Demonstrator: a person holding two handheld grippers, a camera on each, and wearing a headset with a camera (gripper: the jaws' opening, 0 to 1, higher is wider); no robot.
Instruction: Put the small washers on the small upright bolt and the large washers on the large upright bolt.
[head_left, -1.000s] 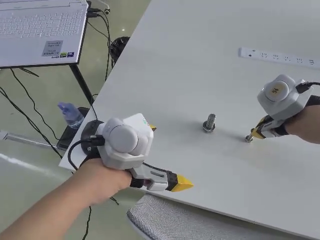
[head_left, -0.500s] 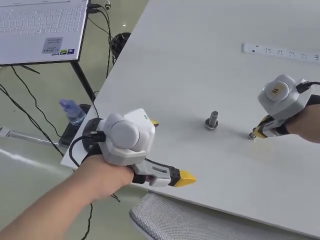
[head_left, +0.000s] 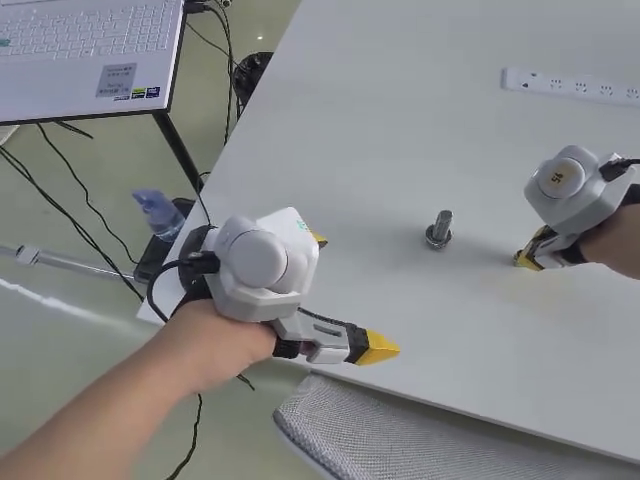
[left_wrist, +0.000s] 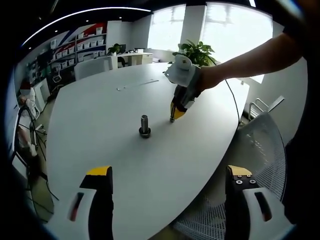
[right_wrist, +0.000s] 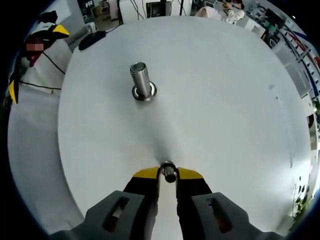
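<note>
My right gripper (right_wrist: 168, 176) pinches the small bolt (right_wrist: 168, 170) on the table (right_wrist: 225, 100); the large bolt (right_wrist: 141, 80) stands well apart; my left gripper (left_wrist: 168, 172) hangs with jaws spread wide.

Large bolt (head_left: 439, 230) on table (head_left: 380, 110), power strip (head_left: 570, 86) behind

- Table (head_left: 400, 120): smooth, matt white top.
- Large bolt (right_wrist: 140, 80): bare metal, bright and glossy.
- Small bolt (right_wrist: 169, 170): grey metal, duller.
- Left gripper (left_wrist: 167, 172): smooth white plastic shell with a soft sheen; 2 dark matt jaws tipped in yellow plastic.
- Right gripper (right_wrist: 169, 176): grey matt plastic jaws, yellow plastic tips.
- Chair (head_left: 400, 440): grey woven mesh cloth, rough-looking.
- Bottle (head_left: 160, 213): clear plastic.
</note>
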